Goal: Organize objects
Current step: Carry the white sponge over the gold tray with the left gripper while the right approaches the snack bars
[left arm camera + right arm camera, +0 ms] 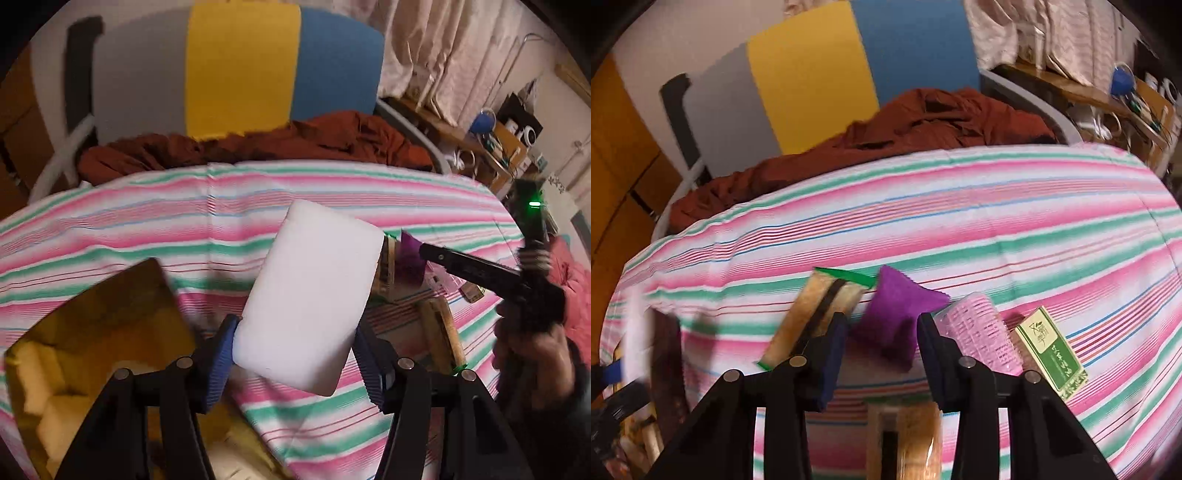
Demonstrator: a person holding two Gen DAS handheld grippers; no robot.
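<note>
Now my left gripper (295, 354) clamps a plain white block (308, 295), lifted over the striped cloth (147, 221). My right gripper (882, 347) straddles a purple pouch (894, 317); grip uncertain. Rust fabric (886, 129) lies behind.

On the bed (997, 206): pouch (897, 317) centre, wooden box (816, 314) left of it, roller (982, 332) then carton (1051, 358) to its right; crumpled cloth (886, 133) along the far edge.
</note>
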